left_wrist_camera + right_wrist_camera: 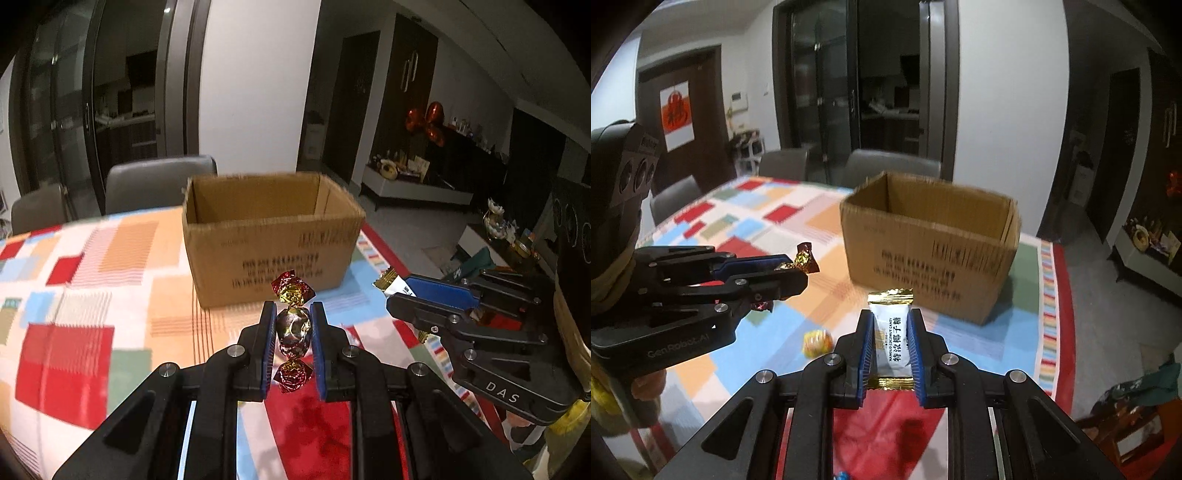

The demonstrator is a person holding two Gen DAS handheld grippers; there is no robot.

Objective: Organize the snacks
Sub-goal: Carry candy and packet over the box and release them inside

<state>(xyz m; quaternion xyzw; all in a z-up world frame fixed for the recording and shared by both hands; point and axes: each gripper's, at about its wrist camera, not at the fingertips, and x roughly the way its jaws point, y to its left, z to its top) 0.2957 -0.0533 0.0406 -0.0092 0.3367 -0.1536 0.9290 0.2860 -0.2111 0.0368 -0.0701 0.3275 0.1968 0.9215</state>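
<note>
**Both grippers carry sweets above the table, open carton ahead**

The left gripper [293,341] is clamped on a twist-wrapped sweet in red and gold foil [293,328], held upright with its twisted ends sticking out above and below the blue pads. The right gripper [891,341] is closed on a white rectangular candy packet with gold crimped ends [892,338]. Both hang above the patchwork tablecloth of red, orange and blue blocks [66,295], side by side and apart. Beyond them stands the brown corrugated cardboard box [923,251], open-topped, with nothing between it and either gripper. A small yellow-wrapped sweet [817,342] lies on the cloth below, blurred, so its kind is unclear. Grey chair backs [159,181] stand behind the table.
</note>
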